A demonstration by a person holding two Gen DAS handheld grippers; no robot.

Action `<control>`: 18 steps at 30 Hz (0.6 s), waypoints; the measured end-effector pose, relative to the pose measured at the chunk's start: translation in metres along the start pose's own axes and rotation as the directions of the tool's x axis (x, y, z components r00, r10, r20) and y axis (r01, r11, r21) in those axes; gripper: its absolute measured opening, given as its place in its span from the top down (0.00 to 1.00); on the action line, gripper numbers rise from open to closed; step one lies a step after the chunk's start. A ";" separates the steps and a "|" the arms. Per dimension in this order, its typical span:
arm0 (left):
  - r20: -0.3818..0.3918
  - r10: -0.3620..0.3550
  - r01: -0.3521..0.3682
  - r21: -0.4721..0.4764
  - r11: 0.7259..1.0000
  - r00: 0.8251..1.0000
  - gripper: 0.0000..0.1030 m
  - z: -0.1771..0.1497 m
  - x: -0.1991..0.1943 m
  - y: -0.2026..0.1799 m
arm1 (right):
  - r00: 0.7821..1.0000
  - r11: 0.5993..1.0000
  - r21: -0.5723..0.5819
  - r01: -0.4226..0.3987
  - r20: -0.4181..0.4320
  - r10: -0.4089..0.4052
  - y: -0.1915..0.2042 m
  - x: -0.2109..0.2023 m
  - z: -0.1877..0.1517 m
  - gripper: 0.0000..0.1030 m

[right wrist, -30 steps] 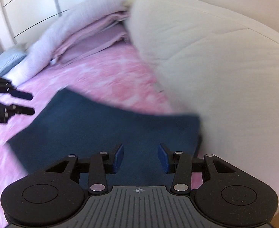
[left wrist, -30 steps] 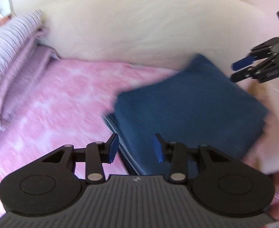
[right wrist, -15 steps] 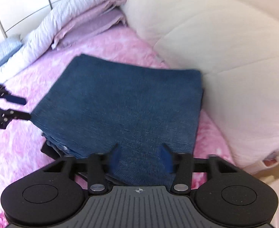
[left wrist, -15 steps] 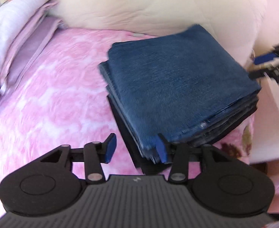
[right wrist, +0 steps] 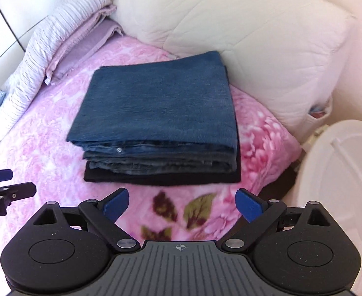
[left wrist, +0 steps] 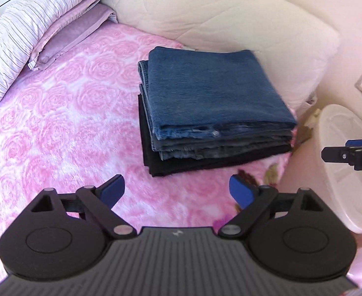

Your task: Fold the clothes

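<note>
Folded jeans [left wrist: 213, 93] stacked on bed [left wrist: 57, 123]. Left gripper [left wrist: 176, 191], right gripper [right wrist: 182, 203] fingers opening, empty. Risk: nudged stack topples off near edge.

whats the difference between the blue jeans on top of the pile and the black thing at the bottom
The folded blue jeans are faded denim with seams and a metal rivet at the near edge; the black garment is plain and dark, its type unclear. The jeans lie on top with their whole upper face showing; the black garment lies under everything, only its edges peeking out. Both are folded flat in one stack on the pink floral blanket.
</note>
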State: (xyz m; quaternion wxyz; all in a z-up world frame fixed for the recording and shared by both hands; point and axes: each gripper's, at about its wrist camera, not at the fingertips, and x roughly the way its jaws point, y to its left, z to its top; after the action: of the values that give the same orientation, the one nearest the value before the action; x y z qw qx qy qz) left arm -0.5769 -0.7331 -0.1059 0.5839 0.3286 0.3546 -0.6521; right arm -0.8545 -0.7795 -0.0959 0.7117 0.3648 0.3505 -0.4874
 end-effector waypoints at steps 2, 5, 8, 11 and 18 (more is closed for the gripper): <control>0.011 0.001 -0.001 0.013 1.000 1.000 0.02 -0.009 -0.015 -0.001 | 0.999 1.000 0.013 0.021 0.026 -0.021 0.011 -0.014 -0.010 0.07; 0.017 0.004 -0.004 -0.006 1.000 1.000 0.02 -0.021 -0.039 0.001 | 0.997 0.999 0.007 0.048 0.056 -0.048 0.026 -0.038 -0.024 0.07; 0.044 0.025 -0.025 -0.011 1.000 0.999 0.02 -0.035 -0.066 0.004 | 0.995 0.999 -0.010 0.053 0.091 -0.052 0.041 -0.062 -0.036 0.07; 0.051 0.058 -0.057 -0.005 0.998 0.997 0.03 -0.047 -0.084 0.005 | 0.990 0.998 -0.027 0.063 0.131 -0.059 0.057 -0.080 -0.048 0.07; 0.074 0.057 -0.053 -0.050 0.997 0.996 0.05 -0.067 -0.120 0.011 | 0.986 0.997 -0.045 0.058 0.160 -0.050 0.083 -0.100 -0.071 0.07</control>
State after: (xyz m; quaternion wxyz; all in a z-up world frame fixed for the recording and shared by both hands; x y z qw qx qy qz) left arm -0.5529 -0.6139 -0.0409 0.6224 0.2996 0.3387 -0.6389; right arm -0.8133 -0.6532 -0.0302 0.7327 0.2974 0.3143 -0.5252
